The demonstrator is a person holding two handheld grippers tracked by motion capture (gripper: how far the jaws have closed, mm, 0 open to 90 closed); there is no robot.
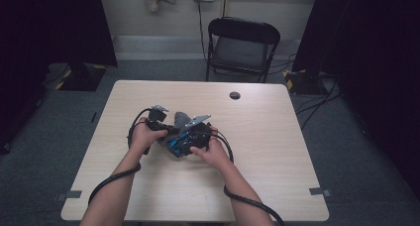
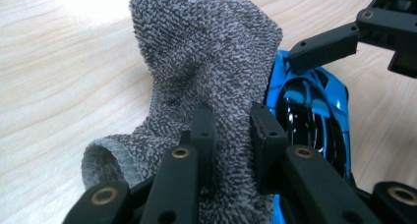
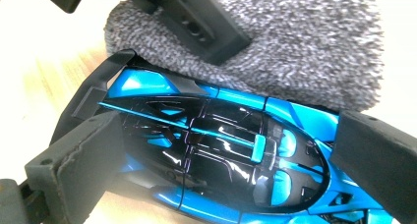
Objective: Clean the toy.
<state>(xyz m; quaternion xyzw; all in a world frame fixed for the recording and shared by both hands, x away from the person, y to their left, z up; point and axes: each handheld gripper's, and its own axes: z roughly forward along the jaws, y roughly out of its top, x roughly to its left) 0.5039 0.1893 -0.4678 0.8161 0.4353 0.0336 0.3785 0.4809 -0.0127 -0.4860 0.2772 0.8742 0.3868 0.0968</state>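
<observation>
Pinching fuzzy grey cloth [image 2: 206, 62] beside glossy blue car [image 3: 221, 155].

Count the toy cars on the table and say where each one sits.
1. The blue toy car lies on the table between the right gripper fingers, which hold it, against the grey cloth pinched by the left gripper. The cloth could hide more.

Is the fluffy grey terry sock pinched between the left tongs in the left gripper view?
Yes: the left tongs clamp a fold of the fluffy grey terry sock between their black jaws.
</observation>
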